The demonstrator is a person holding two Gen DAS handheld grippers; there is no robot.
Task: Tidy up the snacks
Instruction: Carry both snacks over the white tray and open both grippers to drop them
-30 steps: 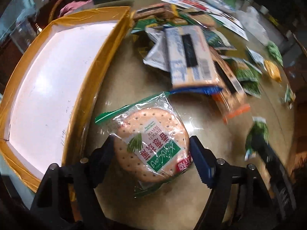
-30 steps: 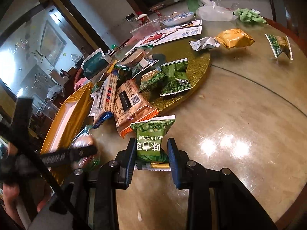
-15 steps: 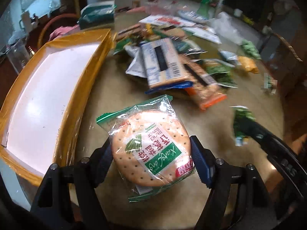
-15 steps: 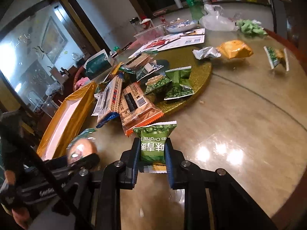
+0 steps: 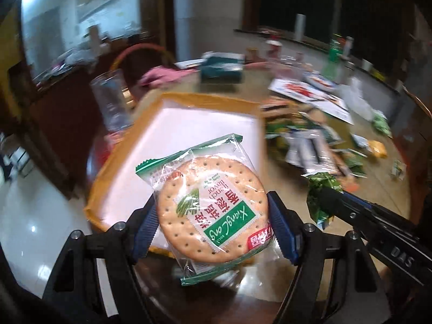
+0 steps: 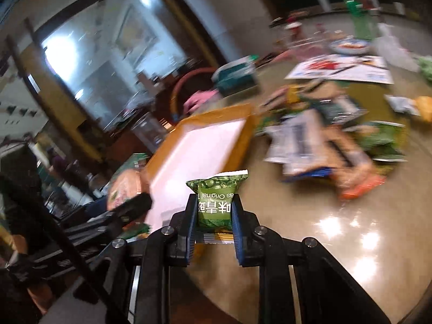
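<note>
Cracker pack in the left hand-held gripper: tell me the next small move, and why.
Probably carry the cracker pack a little further forward over the yellow-rimmed tray and lower it before opening. The left hand-held gripper clamps the pack off the table, with the tray's near edge right behind it and its white floor bare.

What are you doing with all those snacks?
A person is sorting snacks with a tool in each hand. The left tool grips a wrapped round cracker, and the right tool pinches a small green pea packet. Both are held up near the yellow-edged tray, which has nothing in it that shows yet. A pile of other snacks waits on the table.
</note>
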